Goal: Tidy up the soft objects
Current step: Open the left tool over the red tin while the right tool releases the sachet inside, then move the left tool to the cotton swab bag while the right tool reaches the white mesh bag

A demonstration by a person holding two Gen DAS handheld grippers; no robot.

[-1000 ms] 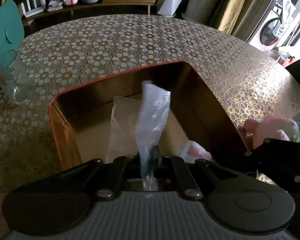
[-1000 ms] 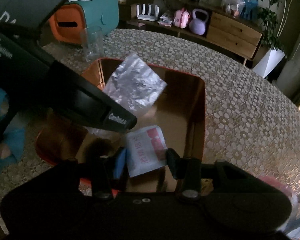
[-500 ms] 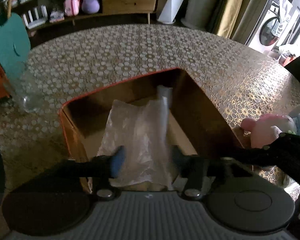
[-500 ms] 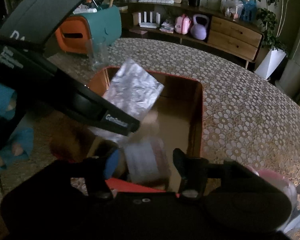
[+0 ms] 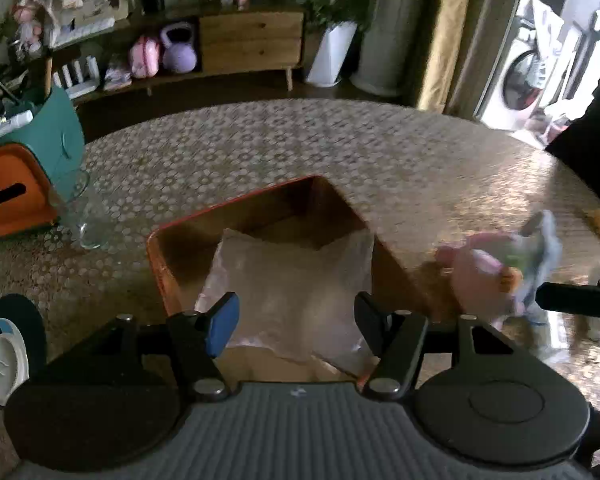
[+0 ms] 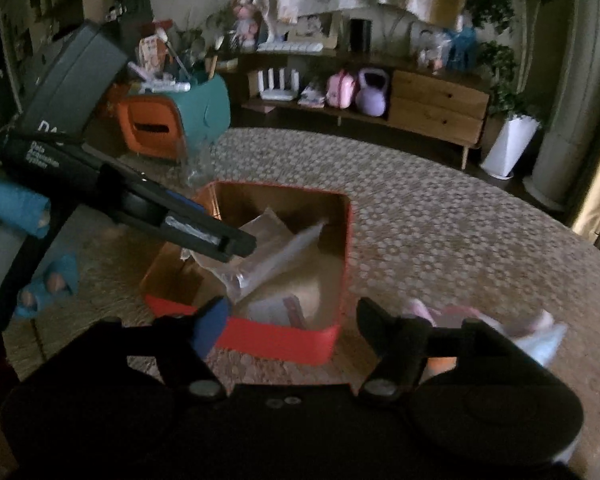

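Patterned round table (image 5: 340, 152) carried orange box (image 6: 280, 338). Clear plastic bag (image 5: 296, 300) lay inside box, over white-and-red packet (image 6: 276, 310). Pink plush toy (image 5: 488, 276) sat on table just beside box. Left gripper (image 5: 296, 312) jaws apart, empty, above bag. Right gripper (image 6: 292, 316) jaws just widened, nothing between.
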